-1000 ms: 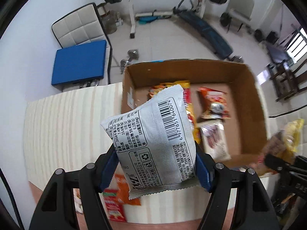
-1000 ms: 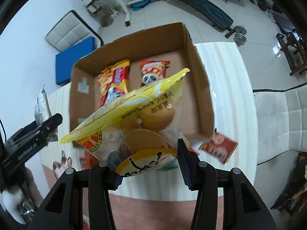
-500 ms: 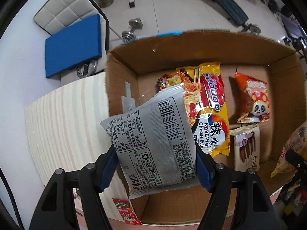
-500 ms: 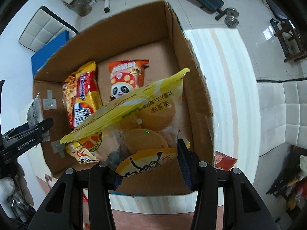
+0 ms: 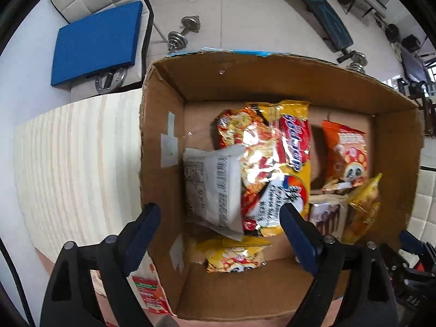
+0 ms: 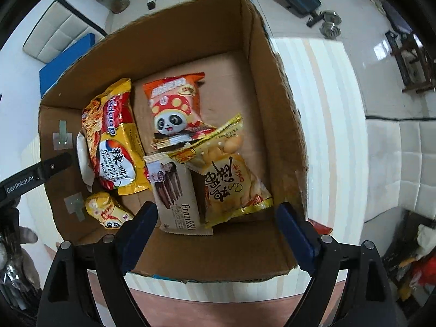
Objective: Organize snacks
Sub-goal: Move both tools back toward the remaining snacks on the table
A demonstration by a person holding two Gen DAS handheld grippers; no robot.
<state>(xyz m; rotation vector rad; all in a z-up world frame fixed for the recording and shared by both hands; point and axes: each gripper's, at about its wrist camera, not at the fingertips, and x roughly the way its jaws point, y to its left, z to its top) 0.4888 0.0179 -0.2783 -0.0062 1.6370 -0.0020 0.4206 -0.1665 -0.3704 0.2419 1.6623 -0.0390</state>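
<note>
Sitting on the pale striped surface [image 5: 73, 163]: cardboard box [image 6: 275, 114], open-topped, reaching that surface's far edge.
Noodle packet [image 5: 275, 163]: yellow and red, flat on the box floor toward the left wall.
Silver packet [image 5: 215, 188]: barcode side up, lying on the noodle packet's left edge, close to the left wall.
Yellow cookie bag [image 6: 231, 182]: right of centre on the box floor, partly over the beige biscuit pack [image 6: 177, 196].
Panda packet [image 6: 174, 109]: orange, toward the far wall, beside the noodle packet.
Small yellow packet [image 5: 234, 254]: near-left corner of the box.
Left claw [image 5: 218, 234]: spread wide above the box, gripping nothing.
Right claw [image 6: 215, 229]: spread wide over the near wall, gripping nothing.
</note>
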